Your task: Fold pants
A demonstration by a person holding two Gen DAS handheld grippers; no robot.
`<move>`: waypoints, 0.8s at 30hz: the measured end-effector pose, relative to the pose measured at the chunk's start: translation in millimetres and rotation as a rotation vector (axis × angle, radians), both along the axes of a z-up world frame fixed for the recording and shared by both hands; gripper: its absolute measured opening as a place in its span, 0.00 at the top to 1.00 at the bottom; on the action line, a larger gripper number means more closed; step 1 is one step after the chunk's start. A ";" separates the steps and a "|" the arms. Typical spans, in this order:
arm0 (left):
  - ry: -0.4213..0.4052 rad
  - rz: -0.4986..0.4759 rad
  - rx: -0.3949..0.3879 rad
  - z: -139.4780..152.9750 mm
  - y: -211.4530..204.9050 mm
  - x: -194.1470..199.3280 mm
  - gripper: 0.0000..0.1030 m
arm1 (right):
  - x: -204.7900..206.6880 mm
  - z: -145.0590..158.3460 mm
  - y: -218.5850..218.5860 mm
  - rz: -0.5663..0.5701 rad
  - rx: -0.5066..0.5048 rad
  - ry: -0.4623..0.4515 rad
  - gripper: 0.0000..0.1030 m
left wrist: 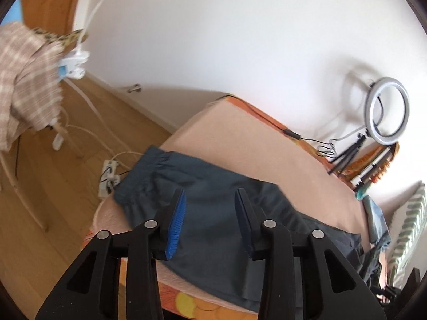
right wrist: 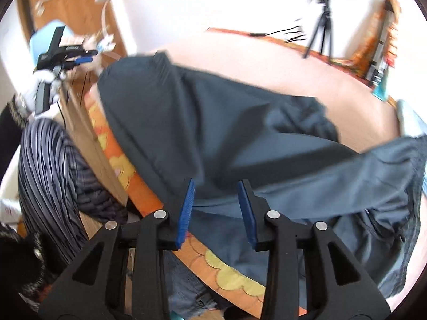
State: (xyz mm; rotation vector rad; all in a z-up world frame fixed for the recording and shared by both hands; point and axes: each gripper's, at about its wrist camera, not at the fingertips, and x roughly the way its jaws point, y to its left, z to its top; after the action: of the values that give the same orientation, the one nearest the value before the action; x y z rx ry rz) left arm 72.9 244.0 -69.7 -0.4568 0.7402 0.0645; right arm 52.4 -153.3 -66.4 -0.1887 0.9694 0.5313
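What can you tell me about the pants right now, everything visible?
The pants are dark slate-blue, thin, smooth woven-looking fabric, with a gathered elastic waistband near the bed's far-left edge. They lie spread over the peach cover, partly doubled over, one wrinkled layer bunched to the right, the near edge draping over the orange patterned bedside. Neither the left hand-held gripper nor the right hand-held gripper grips them; both stand open above the cloth.

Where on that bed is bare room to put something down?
The pale pink sheet beyond the dark blue-grey pants, toward the white wall, lies bare. The right end is crowded: black tripod, ring light, stacked items.
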 end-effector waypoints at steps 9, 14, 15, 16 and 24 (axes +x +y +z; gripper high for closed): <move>-0.016 -0.404 -0.023 40.9 -135.1 63.9 0.41 | 6.1 18.2 -86.7 -0.264 0.049 -0.039 0.55; 0.009 -0.582 -0.036 48.1 -215.4 89.7 0.41 | 8.2 16.0 -141.7 -0.427 0.048 -0.018 0.45; 0.010 -0.615 -0.035 49.5 -231.6 91.4 0.41 | 9.7 15.0 -153.0 -0.458 0.043 -0.008 0.44; 0.010 -0.644 -0.037 49.8 -247.7 94.3 0.41 | 10.5 14.1 -164.1 -0.484 0.041 0.001 0.43; 0.085 -0.909 -0.045 26.9 -391.8 101.7 0.41 | -0.5 17.0 -246.7 -0.695 0.064 0.010 0.42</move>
State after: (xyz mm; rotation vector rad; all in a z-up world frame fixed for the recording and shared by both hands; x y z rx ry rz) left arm 174.6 -147.7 -42.8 -0.1273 0.9772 -0.7884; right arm 51.9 -400.1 -49.3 0.2085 0.9549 -0.0771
